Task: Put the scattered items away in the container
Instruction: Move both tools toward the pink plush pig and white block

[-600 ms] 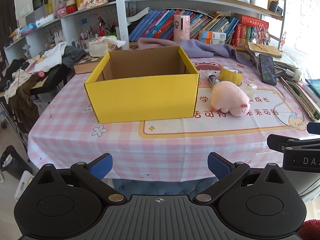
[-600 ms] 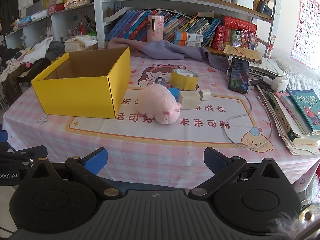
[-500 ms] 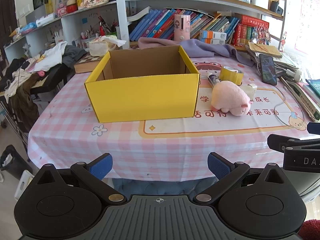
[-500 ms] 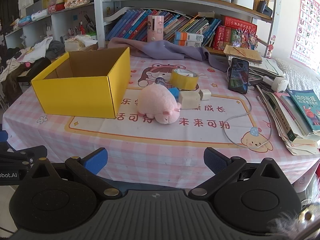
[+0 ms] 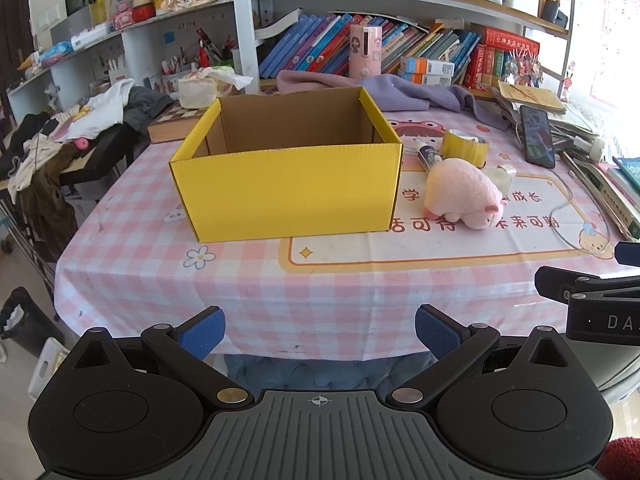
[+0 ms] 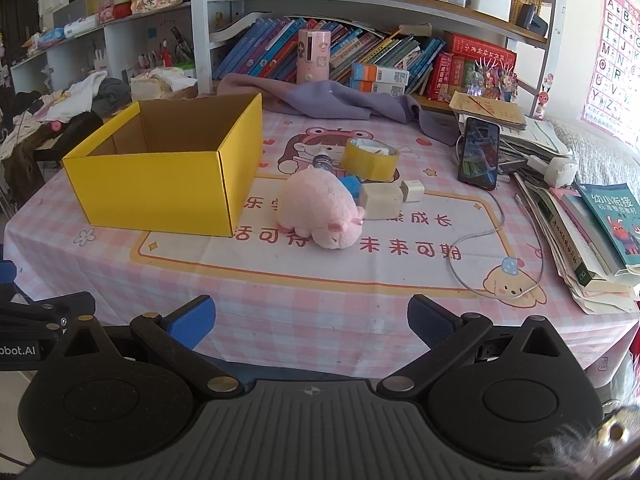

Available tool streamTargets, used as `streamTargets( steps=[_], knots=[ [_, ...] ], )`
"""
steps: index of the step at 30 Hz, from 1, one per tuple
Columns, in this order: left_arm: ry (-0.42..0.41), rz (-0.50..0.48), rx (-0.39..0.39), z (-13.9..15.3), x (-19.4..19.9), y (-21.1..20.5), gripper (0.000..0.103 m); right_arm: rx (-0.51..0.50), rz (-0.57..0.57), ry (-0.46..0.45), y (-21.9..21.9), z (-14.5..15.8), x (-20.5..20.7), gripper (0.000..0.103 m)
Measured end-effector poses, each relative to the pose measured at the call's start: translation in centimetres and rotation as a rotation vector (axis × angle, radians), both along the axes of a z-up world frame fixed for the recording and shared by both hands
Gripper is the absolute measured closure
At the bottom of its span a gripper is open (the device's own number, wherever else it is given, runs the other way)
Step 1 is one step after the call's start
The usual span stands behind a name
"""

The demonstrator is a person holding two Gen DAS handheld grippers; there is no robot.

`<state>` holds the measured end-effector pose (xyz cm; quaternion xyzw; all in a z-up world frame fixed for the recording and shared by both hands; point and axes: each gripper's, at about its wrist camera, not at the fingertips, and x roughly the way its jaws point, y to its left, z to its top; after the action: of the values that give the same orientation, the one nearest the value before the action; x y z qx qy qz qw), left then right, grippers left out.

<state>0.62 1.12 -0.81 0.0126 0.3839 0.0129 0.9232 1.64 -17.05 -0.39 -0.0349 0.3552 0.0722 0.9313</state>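
- The yellow cardboard box (image 5: 286,190) (image 6: 160,192) sits open-topped on the left part of the bench (image 5: 360,280) (image 6: 340,292), its brown inside showing nothing in it from either view.
- A pink plush pig (image 5: 462,194) (image 6: 320,212) lies on the bench just to the right of the box, apart from its wall.
- Behind the plush lie a roll of yellow tape (image 5: 464,146) (image 6: 370,158), a small bottle (image 5: 428,158) (image 6: 322,161), a blue block (image 6: 350,185), a cream block (image 6: 380,200) and a white charger cube (image 6: 413,191), all close together.
- A white cable (image 6: 480,248) loops over the checked cloth towards a smartphone (image 5: 538,136) (image 6: 479,152) propped near stacked books (image 6: 592,232) at the right edge.
- A purple cloth (image 5: 400,90) (image 6: 328,98) is heaped at the far side, below the bookshelf (image 5: 400,20) (image 6: 360,16).
- The left claw (image 5: 319,327) hovers off the near edge of the bench, its blue-padded fingers spread wide and holding nothing.
- The right claw (image 6: 312,316) hangs at the same near edge, also wide apart and holding nothing, well short of the plush.
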Motion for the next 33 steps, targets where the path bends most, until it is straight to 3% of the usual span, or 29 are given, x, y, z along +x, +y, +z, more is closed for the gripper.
streamTargets(
  steps=[33],
  knots=[
    [0.054, -0.014, -0.016, -0.6, 0.7, 0.7, 0.001, -0.015, 0.015, 0.009, 1.1, -0.3, 0.6, 0.000]
  ],
)
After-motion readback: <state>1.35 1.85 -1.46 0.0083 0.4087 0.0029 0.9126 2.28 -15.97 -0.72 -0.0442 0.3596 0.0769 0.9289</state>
